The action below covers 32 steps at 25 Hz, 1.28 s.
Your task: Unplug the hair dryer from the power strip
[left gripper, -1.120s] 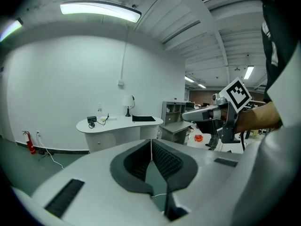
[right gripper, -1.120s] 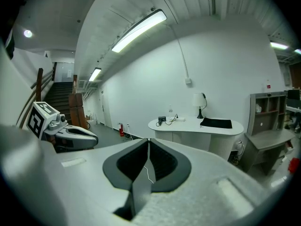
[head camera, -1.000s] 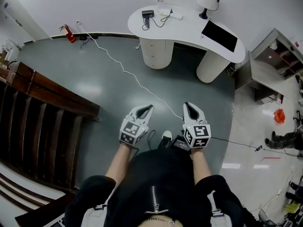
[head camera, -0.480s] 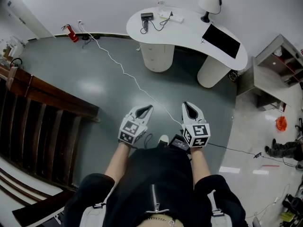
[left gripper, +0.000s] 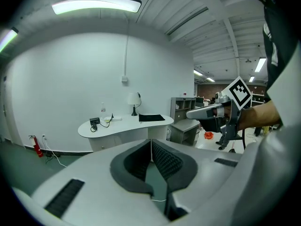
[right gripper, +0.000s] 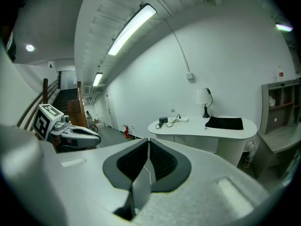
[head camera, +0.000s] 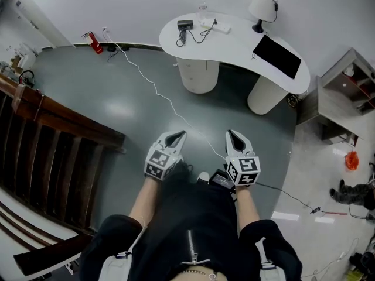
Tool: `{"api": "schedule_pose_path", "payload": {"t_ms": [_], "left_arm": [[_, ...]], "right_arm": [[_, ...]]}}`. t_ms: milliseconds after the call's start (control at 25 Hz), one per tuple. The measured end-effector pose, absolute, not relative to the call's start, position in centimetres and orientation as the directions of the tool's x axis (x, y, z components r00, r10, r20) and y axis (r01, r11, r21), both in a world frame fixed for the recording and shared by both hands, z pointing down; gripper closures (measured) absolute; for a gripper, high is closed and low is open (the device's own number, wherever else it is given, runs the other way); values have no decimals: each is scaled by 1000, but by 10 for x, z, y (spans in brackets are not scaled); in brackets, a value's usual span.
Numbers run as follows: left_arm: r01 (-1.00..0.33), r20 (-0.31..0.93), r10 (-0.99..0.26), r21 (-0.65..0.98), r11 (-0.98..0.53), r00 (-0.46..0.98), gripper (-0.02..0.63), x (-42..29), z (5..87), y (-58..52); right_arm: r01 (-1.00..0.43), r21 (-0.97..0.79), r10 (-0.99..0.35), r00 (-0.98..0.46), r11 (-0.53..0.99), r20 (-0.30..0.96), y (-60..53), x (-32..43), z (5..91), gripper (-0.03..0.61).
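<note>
A black hair dryer (head camera: 184, 25) lies on the far left end of a white curved desk (head camera: 234, 43). Its cord runs to a white power strip (head camera: 217, 27) beside it. Both grippers are held out over the grey floor, well short of the desk. My left gripper (head camera: 176, 136) is shut with nothing in it, and my right gripper (head camera: 231, 134) is shut and empty too. In the left gripper view the hair dryer (left gripper: 95, 122) and power strip (left gripper: 116, 118) are small and far beyond the shut jaws. The right gripper view shows the hair dryer (right gripper: 162, 120) the same way.
A white lamp (head camera: 262, 4), a black mat (head camera: 276, 56) and a bottle (head camera: 203, 6) share the desk. A white cable (head camera: 158, 92) crosses the floor from the wall. A wooden stair railing (head camera: 53, 127) stands at left, a grey shelf unit (head camera: 345, 86) at right.
The person has stepped forward toward the desk and both grippers have travelled with them. Both grippers stay shut and empty.
</note>
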<state>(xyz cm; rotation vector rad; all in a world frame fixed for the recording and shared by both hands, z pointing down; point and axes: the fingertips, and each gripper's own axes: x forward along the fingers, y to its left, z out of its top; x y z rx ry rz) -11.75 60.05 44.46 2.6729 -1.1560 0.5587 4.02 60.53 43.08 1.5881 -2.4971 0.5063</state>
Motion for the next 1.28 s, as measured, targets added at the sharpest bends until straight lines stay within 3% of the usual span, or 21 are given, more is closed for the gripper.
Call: {"api": "schedule_pose_path", "payload": {"t_ms": [800,1280], "left_arm": [[-647,387,-574,81,-758,721,600,-89,463,475],[-615,381,-540,102,-782,750,600,-112,466,387]], "right_arm": [[-923,-195,-859,-380,330,344,488,47,442,572],[-935,-172,-864,-352,310,361,404,17,439,572]]}}
